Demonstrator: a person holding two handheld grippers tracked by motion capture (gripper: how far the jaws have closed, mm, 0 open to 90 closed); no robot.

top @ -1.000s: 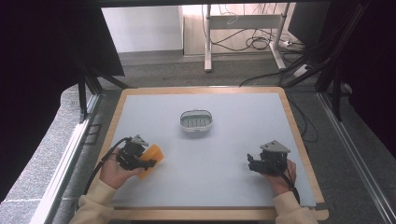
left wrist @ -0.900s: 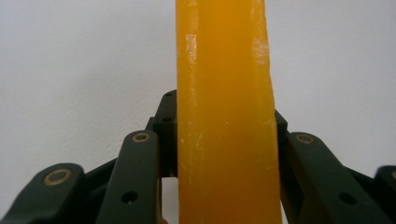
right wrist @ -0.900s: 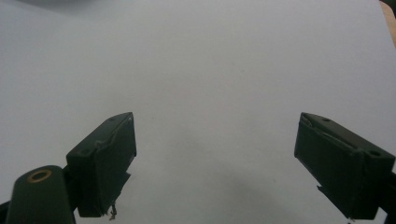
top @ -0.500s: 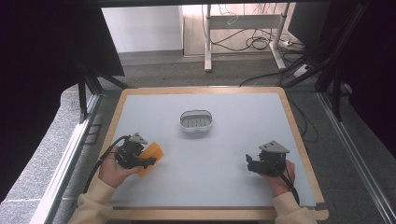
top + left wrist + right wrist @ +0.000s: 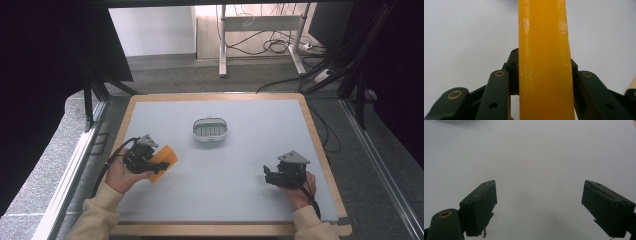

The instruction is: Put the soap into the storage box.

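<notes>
An orange soap-like block (image 5: 164, 162) sits in my left gripper (image 5: 159, 163) at the table's left. In the left gripper view the orange block (image 5: 544, 62) stands edge-on between the black jaws, which are shut on its two flat sides. A white oval dish with a slotted floor (image 5: 210, 129) rests at the middle of the table, apart from both grippers. My right gripper (image 5: 267, 174) lies low at the right. In the right gripper view its fingers (image 5: 480, 205) stand wide apart and open, with only bare table between them.
The pale grey tabletop (image 5: 240, 160) has a wooden rim (image 5: 320, 145). Black frame posts (image 5: 89, 97) stand at the left and right edges. Cables (image 5: 280, 47) lie on the floor beyond the far edge.
</notes>
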